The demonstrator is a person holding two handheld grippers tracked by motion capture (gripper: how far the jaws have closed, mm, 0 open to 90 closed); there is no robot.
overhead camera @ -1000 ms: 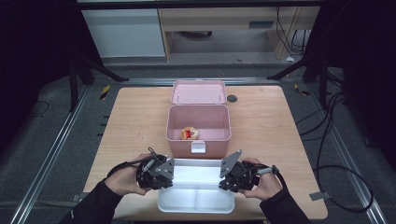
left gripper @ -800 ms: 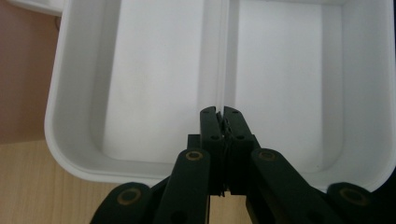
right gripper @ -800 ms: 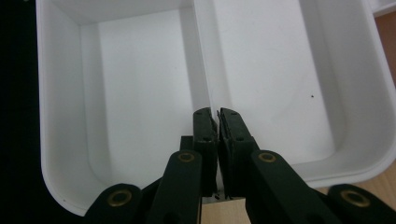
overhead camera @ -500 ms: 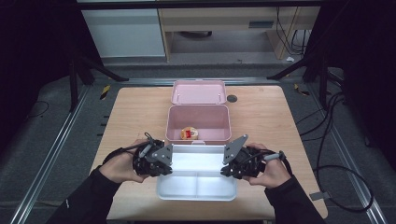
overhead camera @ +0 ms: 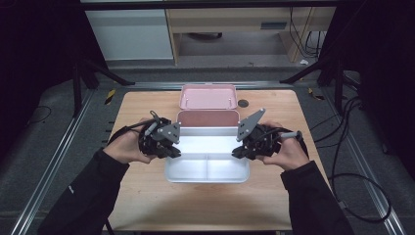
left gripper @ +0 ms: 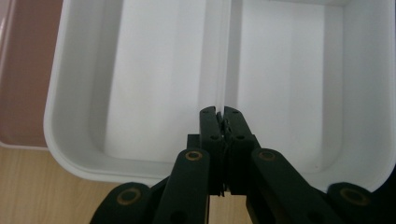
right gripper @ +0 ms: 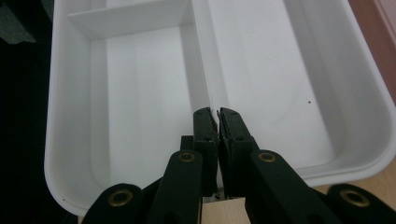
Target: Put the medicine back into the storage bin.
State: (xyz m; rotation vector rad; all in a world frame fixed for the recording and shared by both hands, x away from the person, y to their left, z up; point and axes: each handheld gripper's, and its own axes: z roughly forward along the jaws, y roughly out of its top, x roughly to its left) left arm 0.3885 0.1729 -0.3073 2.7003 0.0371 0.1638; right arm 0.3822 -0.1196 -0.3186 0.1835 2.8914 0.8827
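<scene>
a white divided tray [overhead camera: 207, 169], gripped at both ends, now hangs partly over the open pink box [overhead camera: 208, 119], its far edge covering the box's mouth; a second ago the tray sat nearer the person, wholly short of the box, whose contents could be seen. the left gripper [left gripper: 220, 116] is clamped on the tray's long centre divider at one end wall, and the right gripper [right gripper: 214, 117] is pinched tight on the same divider at the opposite end. the box's lid [overhead camera: 207, 96] lies open behind it. by the look of it, the tray is being carried over to nest inside the box.
</scene>
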